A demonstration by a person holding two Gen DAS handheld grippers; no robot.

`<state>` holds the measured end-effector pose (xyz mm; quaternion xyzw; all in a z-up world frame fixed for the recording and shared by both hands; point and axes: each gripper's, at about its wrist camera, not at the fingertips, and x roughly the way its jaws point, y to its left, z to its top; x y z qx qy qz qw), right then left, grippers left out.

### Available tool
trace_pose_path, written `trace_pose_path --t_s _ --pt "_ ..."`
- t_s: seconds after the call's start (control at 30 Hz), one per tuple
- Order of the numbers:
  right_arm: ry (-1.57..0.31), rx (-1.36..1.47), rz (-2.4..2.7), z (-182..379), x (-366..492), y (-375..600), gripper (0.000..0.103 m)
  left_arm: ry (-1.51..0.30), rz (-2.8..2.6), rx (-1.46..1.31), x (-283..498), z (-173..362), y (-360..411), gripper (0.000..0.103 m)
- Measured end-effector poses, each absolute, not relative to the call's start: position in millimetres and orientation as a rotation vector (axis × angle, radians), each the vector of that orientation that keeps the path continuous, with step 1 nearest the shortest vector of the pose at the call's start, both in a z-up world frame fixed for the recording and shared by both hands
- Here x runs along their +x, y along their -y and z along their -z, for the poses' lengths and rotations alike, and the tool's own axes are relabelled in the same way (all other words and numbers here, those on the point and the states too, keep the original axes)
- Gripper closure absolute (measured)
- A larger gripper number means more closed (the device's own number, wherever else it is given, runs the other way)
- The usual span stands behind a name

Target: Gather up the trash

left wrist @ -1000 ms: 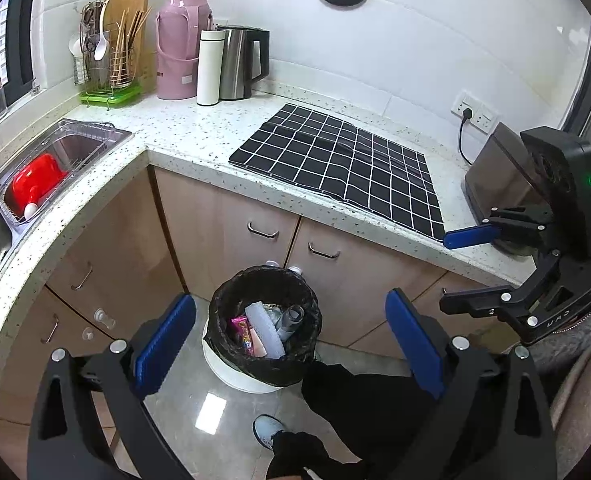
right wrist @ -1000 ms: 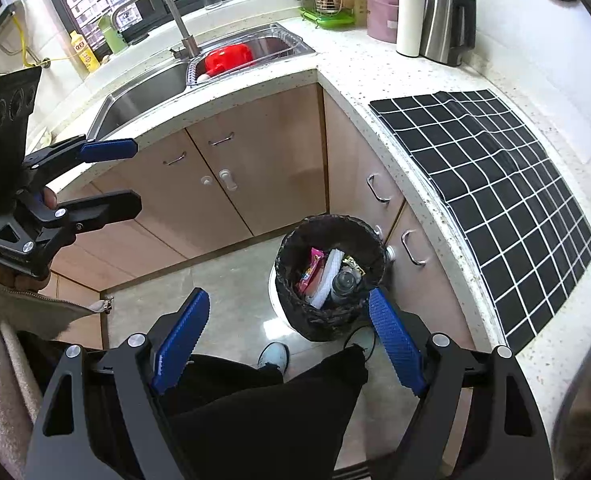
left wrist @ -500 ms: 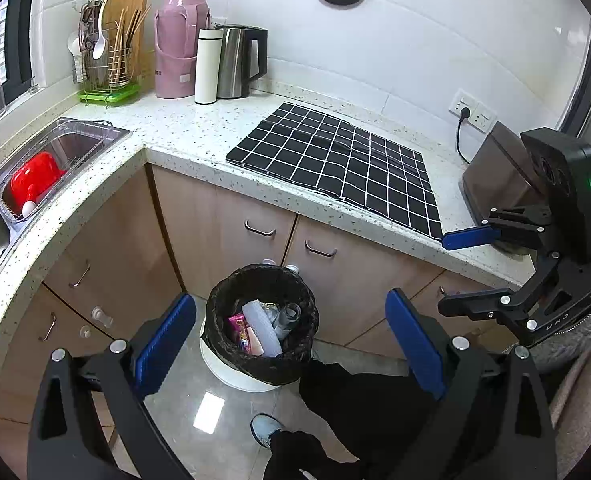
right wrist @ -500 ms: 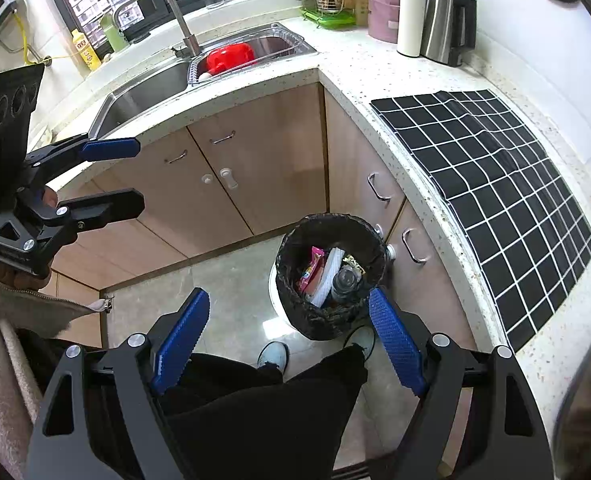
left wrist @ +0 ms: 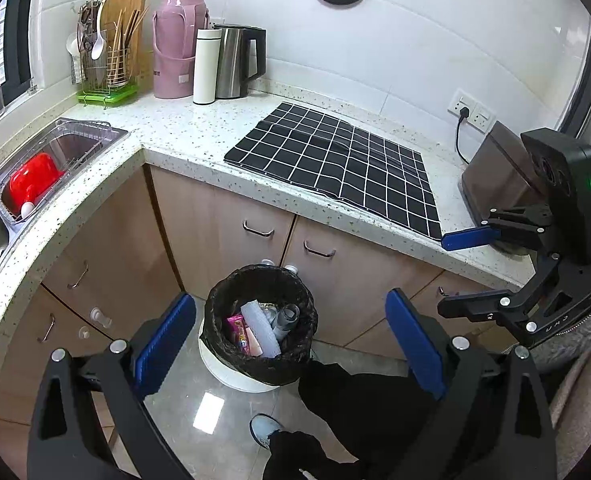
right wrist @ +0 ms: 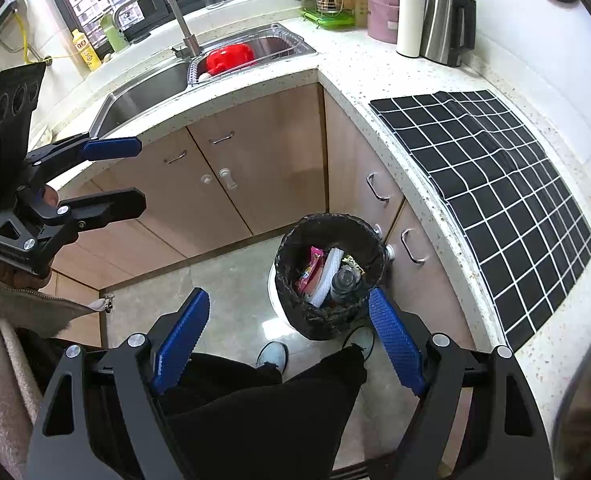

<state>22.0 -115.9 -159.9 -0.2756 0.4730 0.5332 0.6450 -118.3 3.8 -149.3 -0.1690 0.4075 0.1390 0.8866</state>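
Here, in a corner kitchen, two hand-held tools hang above a trash bin (left wrist: 260, 328) on the floor, and the collecting looks close to finished. From the left, a sink (left wrist: 55, 152) holds a red bowl (left wrist: 33, 176); next along the speckled surface (left wrist: 183, 128) stand a utensil rack (left wrist: 103, 60), a pink flask (left wrist: 177, 40), a white bottle (left wrist: 205, 66) and a steel kettle (left wrist: 237, 62), then a black checked mat (left wrist: 335, 160) lying bare. The left tool (left wrist: 291, 332) is spread wide and holds nothing, the bin showing between its blue pads. The bin, lined with a black bag, sits on the floor in front of the cupboard doors, already carrying a pink wrapper (right wrist: 311, 266), a white ridged piece (right wrist: 329, 276) and a plastic bottle (right wrist: 345, 280). The right tool (right wrist: 291, 336), furthest right, is also wide apart and empty. No loose litter shows on the surface or the floor in either view, so little seems left beyond perhaps tying or lifting the bag; whether trash lies elsewhere cannot be told.
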Motion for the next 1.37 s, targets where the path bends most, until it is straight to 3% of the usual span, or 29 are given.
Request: trace_pose_path --t_s 1.37 --pt "-1.053 -0.654 -1.245 157.0 10.6 109.5 0.024 -0.845 -0.312 -0.366 -131.9 148.9 0.1 0.009"
